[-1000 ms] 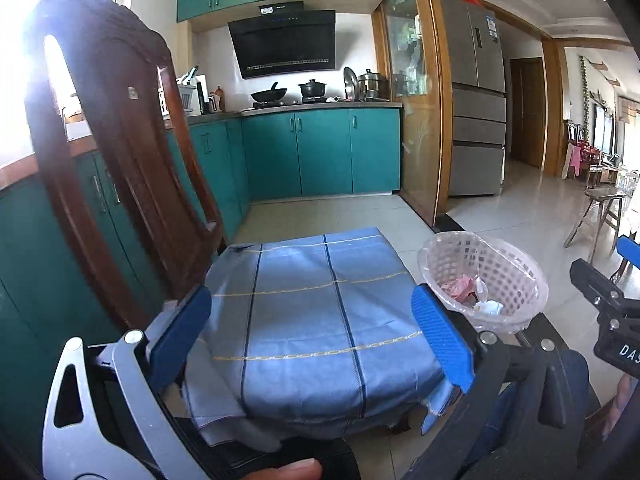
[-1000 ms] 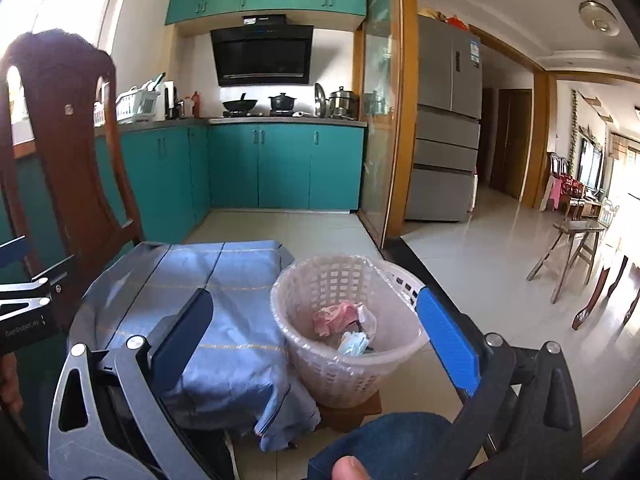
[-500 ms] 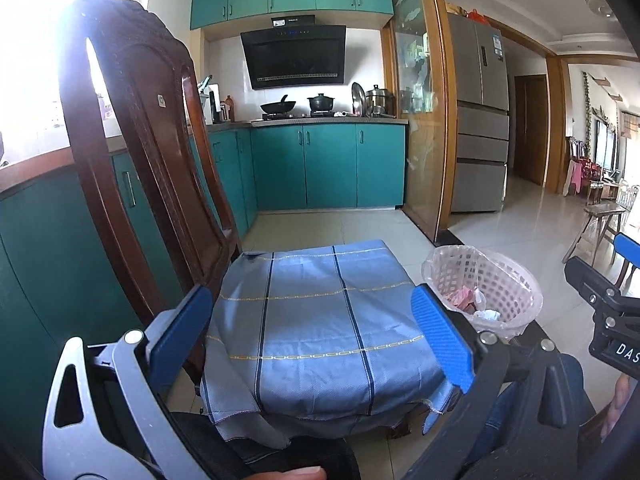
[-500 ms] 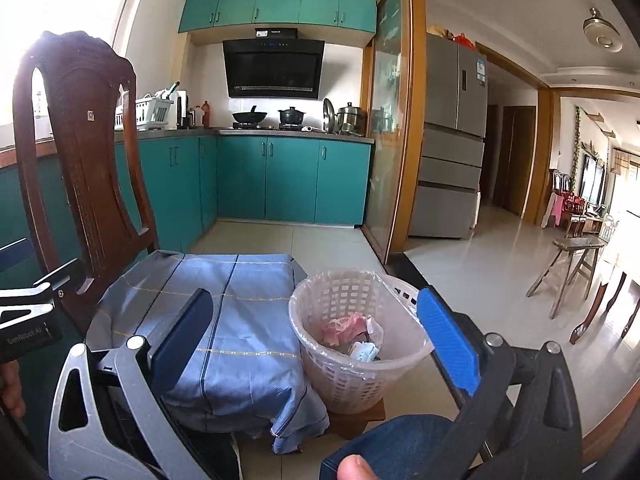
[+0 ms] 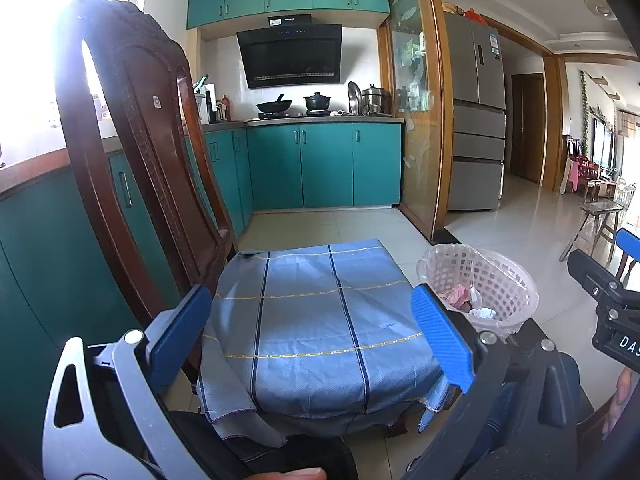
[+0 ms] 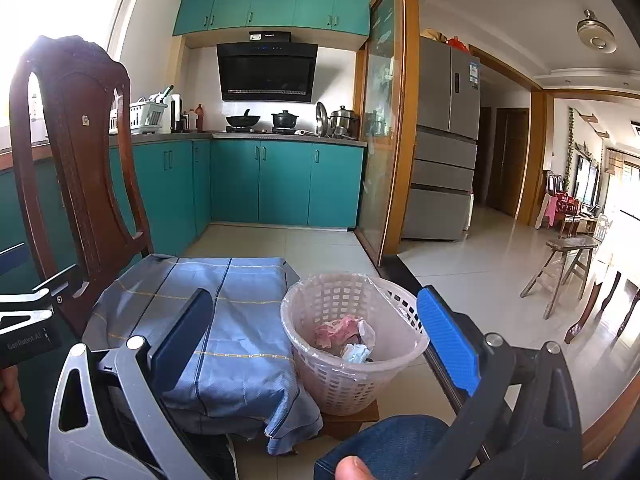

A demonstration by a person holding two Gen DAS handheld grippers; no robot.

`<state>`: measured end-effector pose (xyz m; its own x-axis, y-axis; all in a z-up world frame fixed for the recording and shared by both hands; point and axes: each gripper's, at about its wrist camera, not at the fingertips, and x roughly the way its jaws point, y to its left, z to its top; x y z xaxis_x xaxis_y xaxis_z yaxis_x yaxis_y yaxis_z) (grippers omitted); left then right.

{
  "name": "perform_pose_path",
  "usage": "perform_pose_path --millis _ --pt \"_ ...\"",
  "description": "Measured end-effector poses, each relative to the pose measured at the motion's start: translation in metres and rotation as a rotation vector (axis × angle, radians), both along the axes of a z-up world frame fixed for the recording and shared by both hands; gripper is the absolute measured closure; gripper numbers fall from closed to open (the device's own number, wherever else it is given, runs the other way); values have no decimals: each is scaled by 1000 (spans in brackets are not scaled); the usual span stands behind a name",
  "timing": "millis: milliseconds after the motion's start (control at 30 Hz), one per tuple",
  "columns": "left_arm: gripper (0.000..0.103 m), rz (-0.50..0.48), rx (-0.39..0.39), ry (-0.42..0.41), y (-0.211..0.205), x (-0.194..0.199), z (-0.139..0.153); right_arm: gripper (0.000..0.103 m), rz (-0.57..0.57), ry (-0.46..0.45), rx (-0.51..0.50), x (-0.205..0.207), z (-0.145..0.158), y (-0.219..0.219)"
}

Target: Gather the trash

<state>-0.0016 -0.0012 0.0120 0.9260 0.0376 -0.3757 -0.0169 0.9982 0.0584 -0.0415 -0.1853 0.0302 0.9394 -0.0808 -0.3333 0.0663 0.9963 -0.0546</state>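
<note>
The carved wooden chair is the largest obstacle; its tall back rises just left of the left gripper, and a wide swing there would likely knock against it. Over the seat lies a blue plaid cloth, loose at its hanging edges — a finger could snag a corner and drag the whole sheet off. No loose trash shows on the cloth or on the tiled floor nearby, so the risk I judge most real is reaching for something that is not there, or nudging the basket. The white lattice wastebasket stands just beside the chair on a low wooden board, lined with a thin plastic bag; it looks light enough to tip if bumped at the rim. Inside it lies the collected trash — pink and pale crumpled scraps. The right gripper hangs near the basket; both grippers have their jaws wide apart, holding nothing.
</note>
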Motion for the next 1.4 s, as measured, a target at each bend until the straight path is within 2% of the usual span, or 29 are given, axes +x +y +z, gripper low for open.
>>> perform_pose_path --millis 1400 --pt "3 11 -12 30 -1 0 -4 3 -17 -7 -2 -7 1 -4"
